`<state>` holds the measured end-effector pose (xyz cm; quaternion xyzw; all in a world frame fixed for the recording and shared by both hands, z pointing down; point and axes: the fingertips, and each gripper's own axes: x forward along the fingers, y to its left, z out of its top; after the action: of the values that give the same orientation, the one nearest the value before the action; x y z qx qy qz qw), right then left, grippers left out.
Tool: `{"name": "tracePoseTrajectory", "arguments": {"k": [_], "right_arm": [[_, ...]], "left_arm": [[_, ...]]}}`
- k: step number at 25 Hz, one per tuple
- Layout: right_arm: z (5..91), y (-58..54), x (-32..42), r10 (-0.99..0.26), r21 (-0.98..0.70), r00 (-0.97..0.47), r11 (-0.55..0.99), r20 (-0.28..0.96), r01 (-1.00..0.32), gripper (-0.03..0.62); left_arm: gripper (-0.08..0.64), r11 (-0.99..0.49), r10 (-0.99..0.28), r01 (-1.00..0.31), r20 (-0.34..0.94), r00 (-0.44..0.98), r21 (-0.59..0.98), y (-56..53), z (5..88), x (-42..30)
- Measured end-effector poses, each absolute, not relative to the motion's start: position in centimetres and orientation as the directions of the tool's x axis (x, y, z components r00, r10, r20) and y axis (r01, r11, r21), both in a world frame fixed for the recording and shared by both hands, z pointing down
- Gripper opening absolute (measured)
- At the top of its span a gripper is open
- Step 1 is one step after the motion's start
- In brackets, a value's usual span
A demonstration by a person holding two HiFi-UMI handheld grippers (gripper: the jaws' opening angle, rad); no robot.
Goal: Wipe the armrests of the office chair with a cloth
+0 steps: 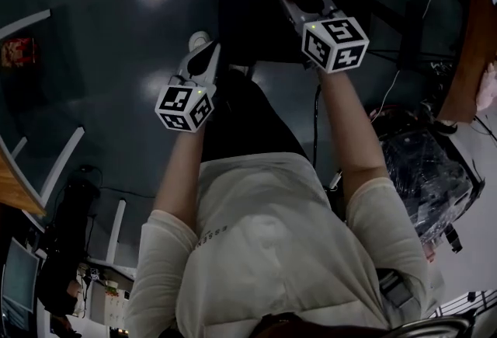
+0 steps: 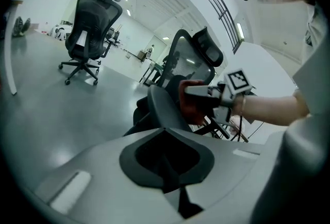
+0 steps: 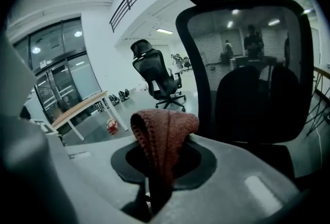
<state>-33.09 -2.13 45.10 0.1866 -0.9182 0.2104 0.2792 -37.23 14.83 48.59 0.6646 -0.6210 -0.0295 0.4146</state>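
I find the right hand-held gripper [image 3: 154, 192] clamped on a folded reddish-brown knitted cloth [image 3: 162, 135], held up in front of the mesh-backed office chair [image 3: 247, 79] with its headrest. The left hand-held gripper [image 2: 170, 182] has its jaws together with nothing between them. In the left gripper view the cloth sits just beside a dark curved pad that I take to be an armrest [image 2: 161, 107]; I cannot tell whether it touches. I judge the step to be the approach, wiping not yet begun. The next move calls for laying the cloth flat on the pad and drawing it along. No brand or label is legible; the print on the shirt [image 1: 264, 251] is too small to read.
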Motion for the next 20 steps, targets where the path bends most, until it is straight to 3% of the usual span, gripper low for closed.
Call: {"name": "tracePoseTrajectory", "arguments": {"k": [5, 12, 20], "right_arm": [[46.7, -7.8, -39.8, -0.209, -0.274, -0.745, 0.84, 0.634, -0.469, 0.06], [50.3, -7.4, -43.4, -0.133, -0.313, -0.663, 0.802, 0.736, -0.508, 0.06], [50.1, -5.7, -44.9, -0.175, -0.05, -0.533, 0.924, 0.828, -0.38, 0.06]], "left_arm": [[0.012, 0.1, -0.831, -0.768, 0.478, 0.286, 0.632, 14.8, 49.2, -37.5], [0.006, 0.074, -0.809, -0.733, 0.471, 0.353, 0.676, 14.8, 49.4, -37.4], [0.006, 0.01, -0.796, -0.735, 0.45, 0.405, 0.678, 14.3, 49.8, -37.2]]}}
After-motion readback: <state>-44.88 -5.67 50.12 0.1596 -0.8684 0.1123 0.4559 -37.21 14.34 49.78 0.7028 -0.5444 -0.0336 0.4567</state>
